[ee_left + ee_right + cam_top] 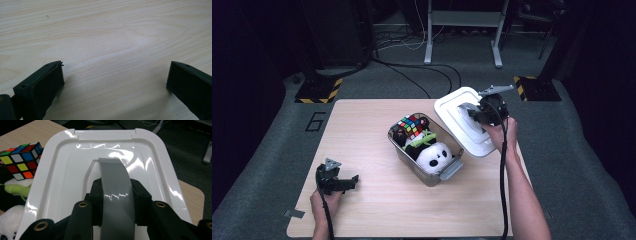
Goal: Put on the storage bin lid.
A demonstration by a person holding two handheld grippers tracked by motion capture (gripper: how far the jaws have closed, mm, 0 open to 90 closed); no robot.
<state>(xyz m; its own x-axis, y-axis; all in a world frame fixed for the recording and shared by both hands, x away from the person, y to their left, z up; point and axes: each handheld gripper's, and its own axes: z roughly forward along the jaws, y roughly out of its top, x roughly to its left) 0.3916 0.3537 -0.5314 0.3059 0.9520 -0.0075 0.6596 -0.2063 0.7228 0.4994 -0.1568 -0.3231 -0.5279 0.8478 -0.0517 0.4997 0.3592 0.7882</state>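
Right of the open bin (431,176) of toys: white lid (452,107), held aloft and tilted by its grey handle (115,182), right gripper (476,114) clamped on it; left gripper (343,183) idle, jaws apart, on the table (377,205); advise keeping the clamp firm and carrying the lid clear of the bin's rim.

The high view looks forward and down from above the person's side, taking in the whole surface (377,200). The left gripper (115,77) view sits close over bare wood just ahead of it. The right gripper (116,195) view faces along the white lid (150,160) it clamps; both it and the high view catch the cube (21,160) beside that lid.
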